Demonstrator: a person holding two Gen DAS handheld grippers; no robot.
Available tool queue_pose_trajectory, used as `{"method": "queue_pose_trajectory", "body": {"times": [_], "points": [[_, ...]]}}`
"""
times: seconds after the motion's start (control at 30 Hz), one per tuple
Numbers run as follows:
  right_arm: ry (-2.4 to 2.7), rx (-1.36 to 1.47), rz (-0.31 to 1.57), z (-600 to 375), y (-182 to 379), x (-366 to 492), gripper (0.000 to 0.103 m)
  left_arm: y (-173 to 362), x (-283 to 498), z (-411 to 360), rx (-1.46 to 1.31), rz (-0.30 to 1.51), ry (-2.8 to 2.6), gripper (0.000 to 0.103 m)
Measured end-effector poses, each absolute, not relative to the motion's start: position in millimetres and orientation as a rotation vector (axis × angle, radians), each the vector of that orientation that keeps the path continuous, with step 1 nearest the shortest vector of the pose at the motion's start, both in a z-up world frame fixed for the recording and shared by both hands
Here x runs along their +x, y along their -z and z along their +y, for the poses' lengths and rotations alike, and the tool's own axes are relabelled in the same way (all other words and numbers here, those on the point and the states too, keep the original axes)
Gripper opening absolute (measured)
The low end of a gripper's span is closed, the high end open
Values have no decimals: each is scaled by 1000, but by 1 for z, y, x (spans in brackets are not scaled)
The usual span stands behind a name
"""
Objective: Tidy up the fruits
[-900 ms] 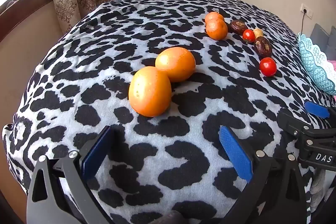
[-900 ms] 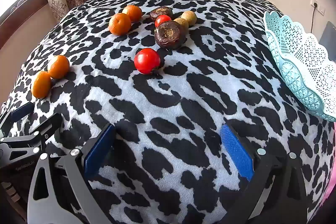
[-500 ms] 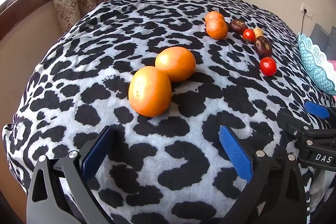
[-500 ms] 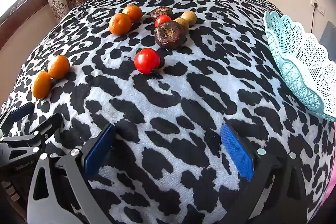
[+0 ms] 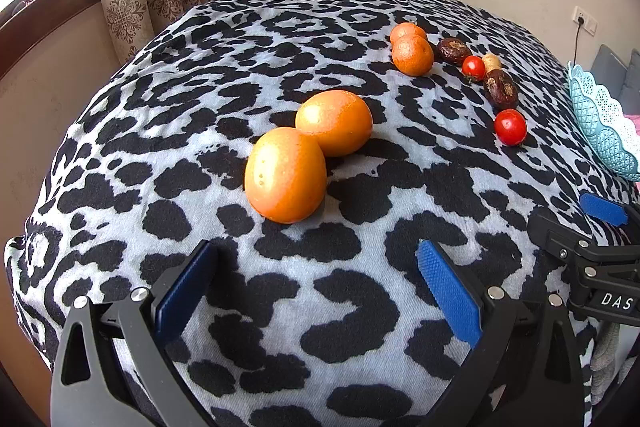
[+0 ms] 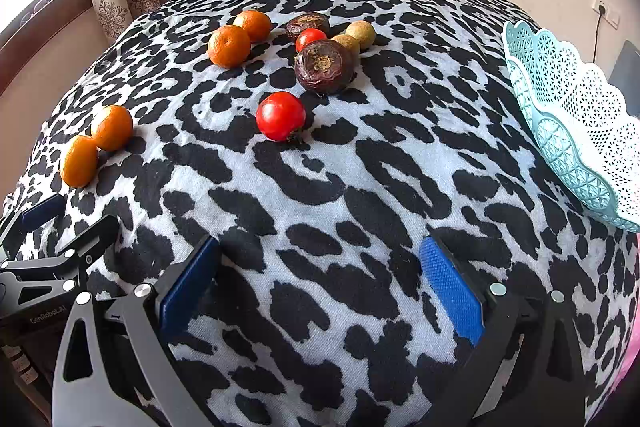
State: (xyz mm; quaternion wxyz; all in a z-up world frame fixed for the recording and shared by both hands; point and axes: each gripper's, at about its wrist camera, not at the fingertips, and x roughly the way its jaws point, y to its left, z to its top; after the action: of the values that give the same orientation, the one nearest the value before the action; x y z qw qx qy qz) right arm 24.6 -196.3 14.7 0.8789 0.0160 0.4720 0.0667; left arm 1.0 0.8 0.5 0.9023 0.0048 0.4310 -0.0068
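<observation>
The bench, covered in a black-and-grey leopard-print cloth, fills both views. A pale blue lattice basket sits tilted at the right edge of the right wrist frame, holding no fruit that can be seen. The left tool and right tool occupy the bottom of their own frames, each with jaws spread wide and nothing between the blue pads; both hang over bare cloth. Two large oranges, touching each other, lie at centre of the left wrist frame, just beyond the left tool. Two smaller mandarins sit touching at upper left of the right wrist frame. Two dark wrinkled fruits lie at upper centre, with two red tomatoes near them and two small tan fruits behind.
</observation>
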Motion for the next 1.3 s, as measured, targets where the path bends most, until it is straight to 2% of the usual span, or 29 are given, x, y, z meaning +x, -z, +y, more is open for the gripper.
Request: {"method": "queue_pose_trajectory", "body": {"times": [1.3], "points": [[-141, 36, 984, -196, -14, 24, 101, -6, 5, 2, 11, 885, 15, 98]]}}
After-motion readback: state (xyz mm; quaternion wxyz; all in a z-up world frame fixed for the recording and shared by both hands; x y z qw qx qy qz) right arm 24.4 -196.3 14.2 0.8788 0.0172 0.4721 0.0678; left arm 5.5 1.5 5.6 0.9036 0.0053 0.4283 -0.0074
